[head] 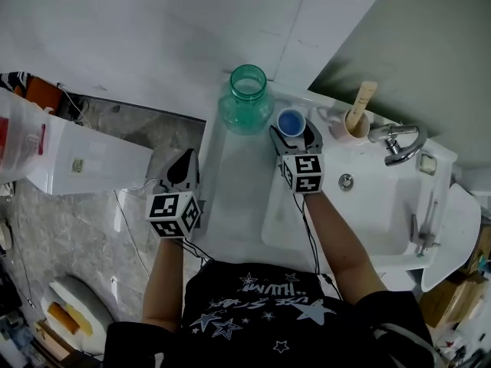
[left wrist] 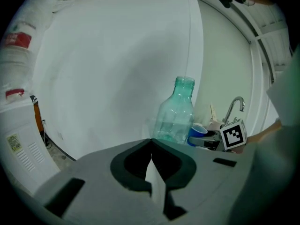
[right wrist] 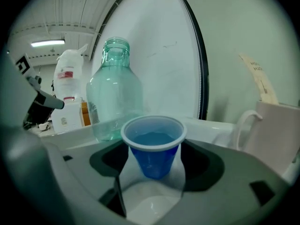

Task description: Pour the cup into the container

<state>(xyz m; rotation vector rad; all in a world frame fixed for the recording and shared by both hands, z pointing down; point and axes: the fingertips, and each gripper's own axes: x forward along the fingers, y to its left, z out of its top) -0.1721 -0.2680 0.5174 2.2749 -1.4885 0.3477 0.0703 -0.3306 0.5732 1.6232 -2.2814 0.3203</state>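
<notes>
My right gripper (head: 294, 134) has its fingers spread around the blue cup (right wrist: 153, 149) but does not press it. The cup stands on the sink (head: 360, 213), just beside the green bottle (head: 246, 102). My left gripper (left wrist: 151, 143) has its fingers pressed together, with nothing between them.

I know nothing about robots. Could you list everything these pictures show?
bottle: one, clear green, uncapped, on the white ledge.
cup: one, blue, liquid inside, right of the bottle.
mug: one, white, a stick in it, beside the tap.
tap: one, metal, over the sink.
sink: one, white, at right.
left gripper: one, grey, jaws together, empty.
right gripper: one, grey, jaws apart around the cup.
</notes>
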